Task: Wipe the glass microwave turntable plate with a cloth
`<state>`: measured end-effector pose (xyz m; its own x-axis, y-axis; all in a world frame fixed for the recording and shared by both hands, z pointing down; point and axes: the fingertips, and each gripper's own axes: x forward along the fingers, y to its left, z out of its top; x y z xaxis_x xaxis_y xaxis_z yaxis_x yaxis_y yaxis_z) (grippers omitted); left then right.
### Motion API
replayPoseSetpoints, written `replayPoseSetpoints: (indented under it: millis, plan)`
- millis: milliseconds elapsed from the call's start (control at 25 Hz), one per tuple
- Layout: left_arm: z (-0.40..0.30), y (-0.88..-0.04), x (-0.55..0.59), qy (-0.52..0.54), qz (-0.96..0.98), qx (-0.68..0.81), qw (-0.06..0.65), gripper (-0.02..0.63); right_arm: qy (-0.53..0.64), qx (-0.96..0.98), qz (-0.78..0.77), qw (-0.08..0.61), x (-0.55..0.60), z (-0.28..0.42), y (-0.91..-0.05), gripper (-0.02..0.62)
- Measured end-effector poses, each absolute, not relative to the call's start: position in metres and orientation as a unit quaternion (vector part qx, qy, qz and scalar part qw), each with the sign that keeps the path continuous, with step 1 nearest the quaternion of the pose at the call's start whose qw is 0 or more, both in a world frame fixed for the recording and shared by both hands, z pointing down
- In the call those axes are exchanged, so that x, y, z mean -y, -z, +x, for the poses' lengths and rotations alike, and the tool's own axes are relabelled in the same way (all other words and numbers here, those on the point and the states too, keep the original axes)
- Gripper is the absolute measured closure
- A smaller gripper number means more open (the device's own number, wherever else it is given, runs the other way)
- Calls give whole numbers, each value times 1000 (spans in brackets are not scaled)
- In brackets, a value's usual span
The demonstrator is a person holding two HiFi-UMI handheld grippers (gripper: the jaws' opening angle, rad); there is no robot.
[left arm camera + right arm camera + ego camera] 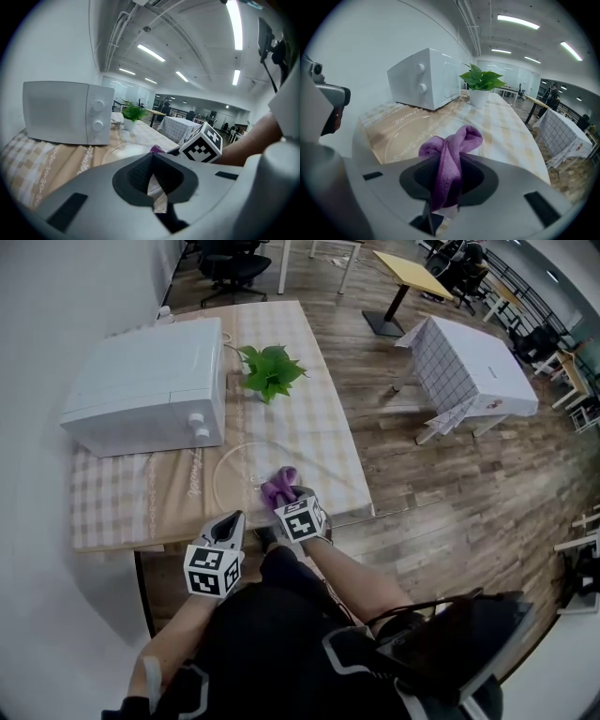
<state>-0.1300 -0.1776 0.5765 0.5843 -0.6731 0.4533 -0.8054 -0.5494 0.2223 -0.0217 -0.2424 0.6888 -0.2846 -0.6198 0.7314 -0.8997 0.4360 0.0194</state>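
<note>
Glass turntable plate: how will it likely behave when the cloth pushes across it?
The glass turntable plate lies flat on the checked tablecloth, so it would probably slide or spin rather than tip. It looks rigid but breakable and sits near the front edge, so a hard shove seems risky. The purple cloth pinched in the right hand-held gripper should flex first.
</note>
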Motion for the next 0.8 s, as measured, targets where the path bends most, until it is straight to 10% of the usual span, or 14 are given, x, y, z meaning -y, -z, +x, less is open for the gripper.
replayPoseSetpoints:
  millis: [800]
  plan:
    - [-121,-567,168,-148,874,421,194,601,-172,770,522,325,232,2,-650,495]
